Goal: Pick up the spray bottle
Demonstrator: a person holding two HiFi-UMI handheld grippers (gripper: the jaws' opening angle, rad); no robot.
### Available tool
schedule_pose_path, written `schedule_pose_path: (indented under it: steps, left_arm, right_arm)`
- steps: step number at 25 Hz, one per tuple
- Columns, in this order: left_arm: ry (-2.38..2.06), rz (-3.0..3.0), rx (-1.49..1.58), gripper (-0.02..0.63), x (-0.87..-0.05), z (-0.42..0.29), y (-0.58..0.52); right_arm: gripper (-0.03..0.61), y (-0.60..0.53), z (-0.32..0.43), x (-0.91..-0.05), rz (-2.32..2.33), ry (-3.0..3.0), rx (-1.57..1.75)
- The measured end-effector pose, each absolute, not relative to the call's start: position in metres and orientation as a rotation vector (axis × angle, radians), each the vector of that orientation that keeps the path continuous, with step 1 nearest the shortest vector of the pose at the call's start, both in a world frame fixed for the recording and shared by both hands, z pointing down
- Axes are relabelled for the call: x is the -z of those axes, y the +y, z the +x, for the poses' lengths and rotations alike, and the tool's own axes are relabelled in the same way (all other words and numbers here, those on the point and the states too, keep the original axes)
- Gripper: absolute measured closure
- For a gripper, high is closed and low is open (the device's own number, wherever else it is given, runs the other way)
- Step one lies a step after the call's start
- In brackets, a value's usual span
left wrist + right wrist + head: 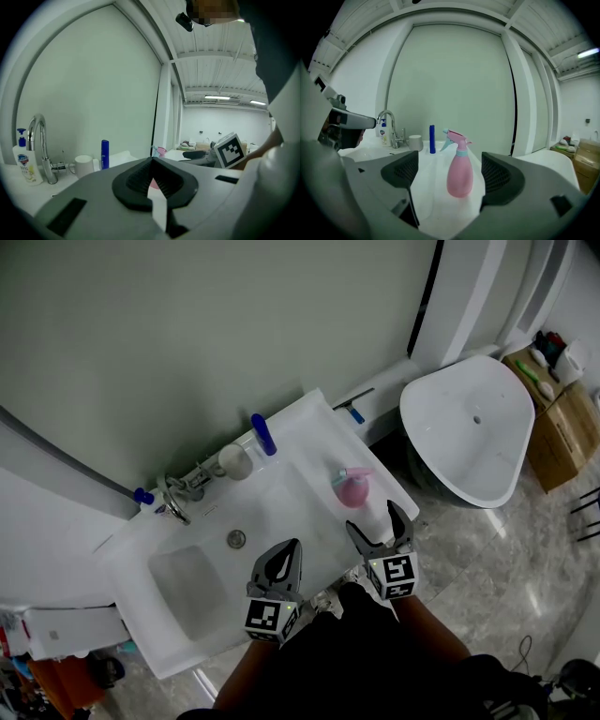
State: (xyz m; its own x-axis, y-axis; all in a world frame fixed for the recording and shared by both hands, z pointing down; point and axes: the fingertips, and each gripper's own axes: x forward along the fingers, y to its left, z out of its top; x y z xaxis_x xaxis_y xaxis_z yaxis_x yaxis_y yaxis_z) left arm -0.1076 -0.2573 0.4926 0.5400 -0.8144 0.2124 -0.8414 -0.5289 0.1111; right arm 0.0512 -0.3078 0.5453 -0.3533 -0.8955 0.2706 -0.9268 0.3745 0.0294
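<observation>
Counter (305,442): right gripper (372,518), seemingly level, facing bottle (352,488).

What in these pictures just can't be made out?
Soap bottle label, left gripper view: print too small.
Spray bottle, left gripper view: mostly hidden behind the left gripper.
Cardboard box contents, head view: too small to name, near the right edge.

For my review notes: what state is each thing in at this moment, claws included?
Spray bottle: upright on the counter, untouched.
Right claw: open, spray bottle just ahead of it.
Left claw: shut, nothing in it.
Faucet: no water seen running.
Mug: upright.
Blue bottle: upright.
Soap bottle: upright beside the faucet.
</observation>
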Motion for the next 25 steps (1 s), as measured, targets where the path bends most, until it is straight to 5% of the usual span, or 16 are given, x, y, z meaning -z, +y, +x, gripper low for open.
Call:
schedule_pose_path:
  steps: [25]
  left_arm:
    - [-1.529, 2.455, -0.189, 0.618, -0.504, -0.12, -0.319]
  right_arm:
    - [0.277, -0.391, 0.037, -0.585, 1.498, -2.359, -0.238]
